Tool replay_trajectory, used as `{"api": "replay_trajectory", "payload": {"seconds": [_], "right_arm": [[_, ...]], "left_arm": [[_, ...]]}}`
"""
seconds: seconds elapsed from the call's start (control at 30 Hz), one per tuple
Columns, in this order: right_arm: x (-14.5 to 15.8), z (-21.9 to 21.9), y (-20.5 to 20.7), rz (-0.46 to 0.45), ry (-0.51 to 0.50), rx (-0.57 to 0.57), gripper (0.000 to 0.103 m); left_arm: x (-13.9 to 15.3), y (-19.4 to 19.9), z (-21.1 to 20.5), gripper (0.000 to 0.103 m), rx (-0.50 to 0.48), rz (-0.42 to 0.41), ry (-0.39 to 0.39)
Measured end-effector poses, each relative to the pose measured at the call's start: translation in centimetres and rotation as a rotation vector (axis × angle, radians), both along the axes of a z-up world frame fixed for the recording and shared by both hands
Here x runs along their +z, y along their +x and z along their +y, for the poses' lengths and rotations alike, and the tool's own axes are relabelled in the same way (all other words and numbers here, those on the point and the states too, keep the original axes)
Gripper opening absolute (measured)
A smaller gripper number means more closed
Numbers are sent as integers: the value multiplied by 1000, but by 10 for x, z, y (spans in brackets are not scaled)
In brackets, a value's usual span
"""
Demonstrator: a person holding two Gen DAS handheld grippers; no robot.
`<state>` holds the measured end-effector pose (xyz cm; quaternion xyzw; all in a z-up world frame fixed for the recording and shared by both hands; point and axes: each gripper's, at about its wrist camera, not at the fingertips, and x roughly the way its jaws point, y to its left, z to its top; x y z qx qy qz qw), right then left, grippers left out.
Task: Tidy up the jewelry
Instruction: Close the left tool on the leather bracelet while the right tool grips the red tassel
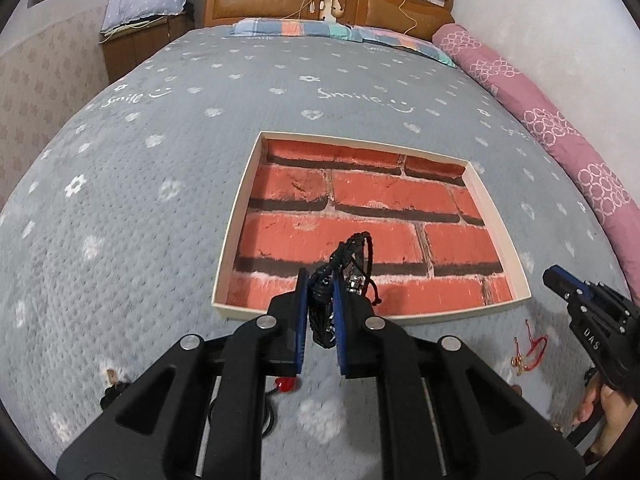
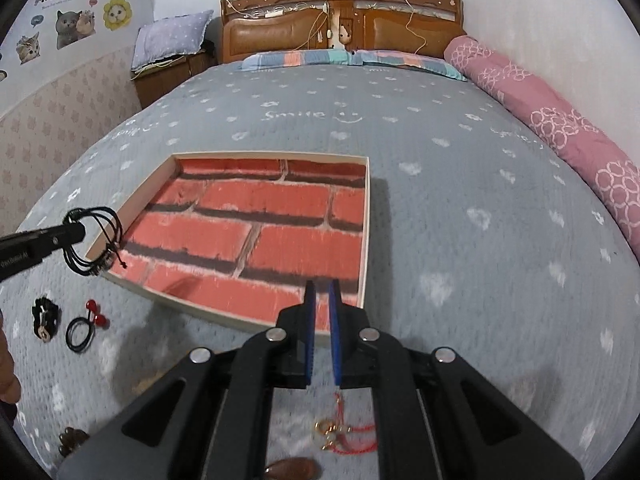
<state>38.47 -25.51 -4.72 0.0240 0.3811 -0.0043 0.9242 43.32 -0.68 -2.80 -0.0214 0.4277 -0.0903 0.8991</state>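
Tightly pinched fingers (image 1: 303, 292) around bracelet (image 1: 352, 264)

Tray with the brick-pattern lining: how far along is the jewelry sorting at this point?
Done: nothing; the tray holds no jewelry. In hand: the left gripper has its jaws shut on a black braided bracelet, raised at the tray's near edge. The right gripper is shut and holds nothing. Left on the bedspread: a red string bracelet, a black hair tie with red beads and a small black piece.
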Motion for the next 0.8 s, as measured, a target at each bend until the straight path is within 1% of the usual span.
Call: {"api": "replay_trajectory", "payload": {"seconds": [0.07, 0.17, 0.23, 0.3, 0.33, 0.37, 0.43, 0.57, 0.7, 0.8], "right_arm": [[-3, -4, 1, 15, 12, 10, 7], [-16, -10, -2, 81, 25, 34, 7], [-25, -17, -8, 100, 24, 20, 8], [-34, -24, -13, 138, 44, 8, 10], [-38, -26, -16, 150, 45, 0, 19], [-40, -27, -18, 152, 40, -6, 35], [-43, -30, -25, 146, 30, -17, 48], [-51, -32, -36, 157, 26, -33, 48], [-65, -31, -47, 185, 10, -49, 48], [-68, -33, -53, 180, 7, -68, 48]], "left_arm": [[-4, 2, -2, 10, -16, 3, -6], [-12, 0, -6, 10, -33, 14, -3], [-17, -3, -8, 10, -40, 24, -5], [-21, -7, -9, 10, -45, 31, -5], [-22, -10, -9, 10, -45, 38, -2], [-23, -12, -9, 10, -44, 39, 2], [-23, -20, -8, 10, -43, 38, 7], [-23, -40, -2, 10, -34, 32, 7], [-30, -59, 2, 10, -28, 29, 24], [-34, -70, 4, 10, -27, 22, 29]]}}
